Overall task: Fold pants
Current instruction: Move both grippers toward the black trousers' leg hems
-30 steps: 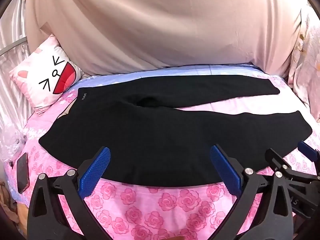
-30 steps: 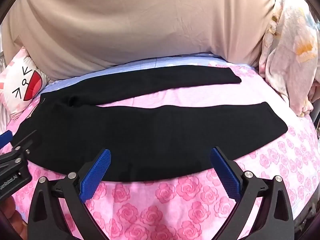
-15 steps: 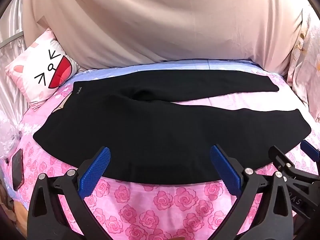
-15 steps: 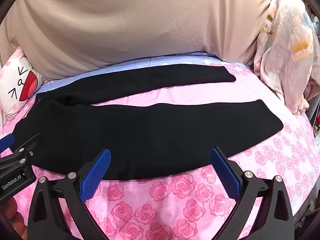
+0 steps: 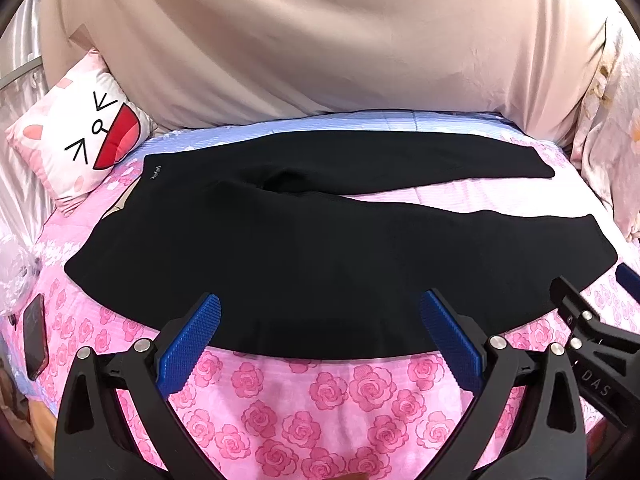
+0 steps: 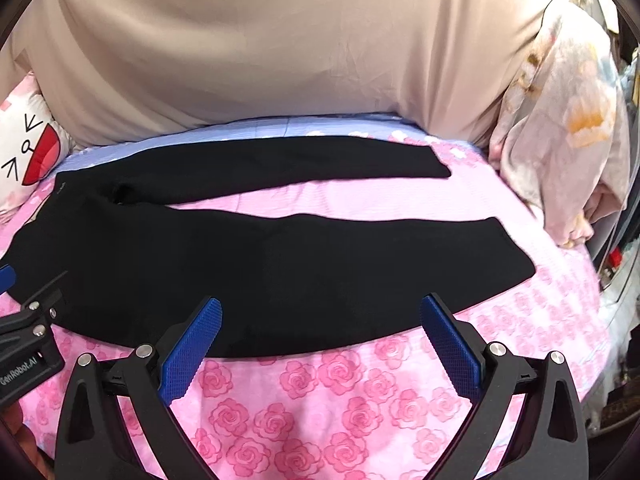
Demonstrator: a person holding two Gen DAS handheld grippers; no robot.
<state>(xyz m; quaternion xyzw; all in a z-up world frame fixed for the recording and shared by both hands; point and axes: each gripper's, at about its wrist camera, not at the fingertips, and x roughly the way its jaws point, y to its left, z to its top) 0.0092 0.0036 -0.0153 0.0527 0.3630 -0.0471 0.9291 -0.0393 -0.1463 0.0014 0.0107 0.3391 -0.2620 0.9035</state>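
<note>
Both grippers hang side by side over the near strip of the bed, each spread wide with nothing between its blue pads. Left gripper (image 5: 320, 336) and right gripper (image 6: 320, 336) each frame the near hem of the black pants (image 5: 320, 248), whose long near edge lies just ahead of the fingertips, not touching them in either view. Beneath and behind the fingers, the rose-print bedspread (image 5: 340, 404) lies bare, a clear band running the whole width under both tools.

Ahead of the left gripper, the waistband end sits forward and to its left, with a dark phone (image 5: 35, 336) lying on the spread farther left, near the bed's edge, beside a crumpled clear plastic bag (image 5: 14, 272). Ahead and to the right of the right gripper, the near leg ends in a cuff, and past it the bedspread stays open up to the bed's right edge.

Farther on, a wedge of pink spread separates the near leg from the far leg, which stretches across toward the right. Beyond the waistband, far left, a cartoon-face pillow (image 5: 80, 140) leans against the beige drape (image 5: 320, 40) backing the bed. Far right of the right gripper, a floral quilt (image 6: 560, 140) is bunched at the bed's corner.
</note>
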